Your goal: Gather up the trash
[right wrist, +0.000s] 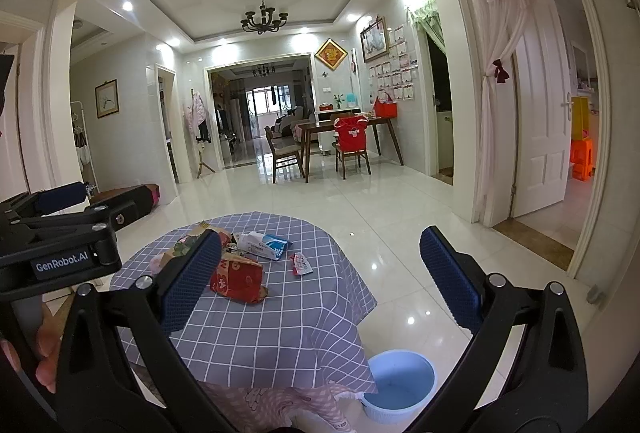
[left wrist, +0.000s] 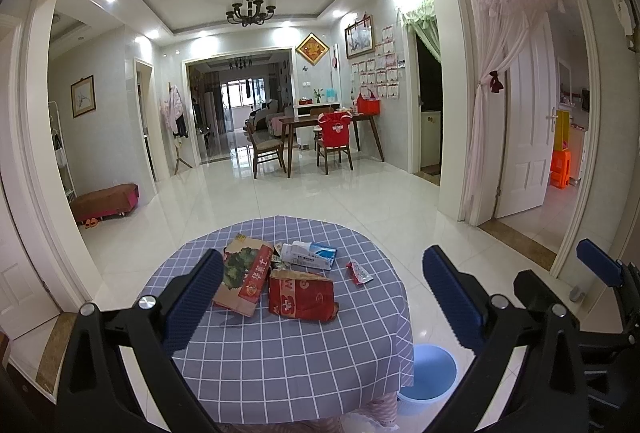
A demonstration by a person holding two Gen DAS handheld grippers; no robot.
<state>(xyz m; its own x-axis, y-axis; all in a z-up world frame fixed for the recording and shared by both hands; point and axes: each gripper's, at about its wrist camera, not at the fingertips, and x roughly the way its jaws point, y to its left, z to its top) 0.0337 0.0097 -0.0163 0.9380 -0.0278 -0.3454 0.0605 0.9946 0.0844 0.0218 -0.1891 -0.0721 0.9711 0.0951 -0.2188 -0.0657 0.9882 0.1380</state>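
Observation:
Trash lies on a round table with a grey checked cloth: a torn brown paper bag with a green picture, a red paper bag, a white and blue packet and a small red wrapper. My left gripper is open and empty above the table's near side. My right gripper is open and empty, held above the table's right side; the red bag, packet and wrapper show in its view. A light blue bin stands on the floor at the table's right.
The bin also shows in the left wrist view. White glossy tile floor stretches behind the table to a dining table with chairs. A low brown bench stands at left. An open white door is at right.

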